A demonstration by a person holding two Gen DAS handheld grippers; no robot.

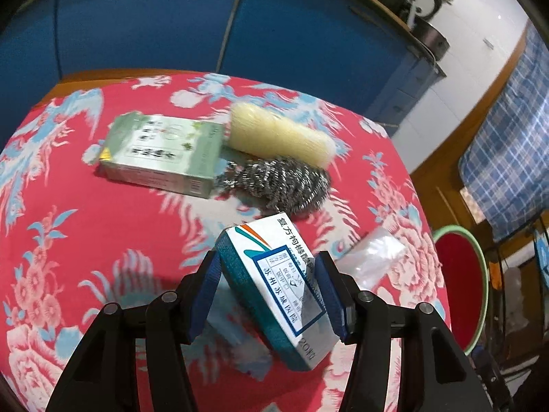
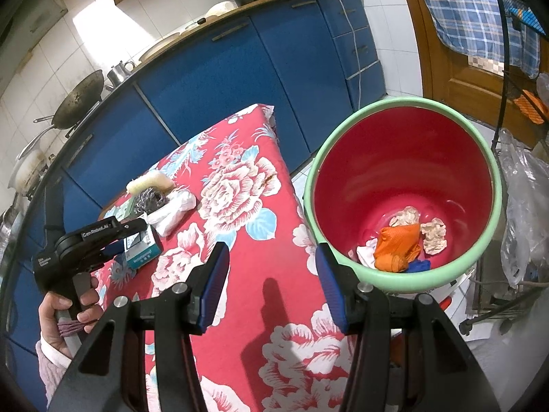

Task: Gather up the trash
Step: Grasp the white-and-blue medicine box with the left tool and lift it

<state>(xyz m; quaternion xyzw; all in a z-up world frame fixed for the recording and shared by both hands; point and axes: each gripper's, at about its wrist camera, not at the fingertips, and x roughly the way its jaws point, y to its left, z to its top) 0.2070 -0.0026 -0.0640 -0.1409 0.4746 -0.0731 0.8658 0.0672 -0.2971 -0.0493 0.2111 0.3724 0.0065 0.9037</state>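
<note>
A teal-and-white medicine box [image 1: 274,295] is clamped tilted between the pads of the left gripper [image 1: 271,295] above the red floral tablecloth [image 1: 103,240], so a carry to the green-rimmed red bucket [image 2: 405,285] beside the table is judged to be called for next. Only in the right wrist view are the bucket's orange bag [image 2: 398,247] and crumpled paper seen, and the right gripper [image 2: 272,288] is held parted and empty.

bucket [image 1: 480,295]: cut off at 3 o'clock, only its near rim showing
green box [image 2: 124,208]: mostly hidden behind the steel scourer [image 2: 147,199]
teal box [image 2: 142,247]: partly covered by the left tongs [image 2: 118,240]
bucket print labels: too small to read
</note>
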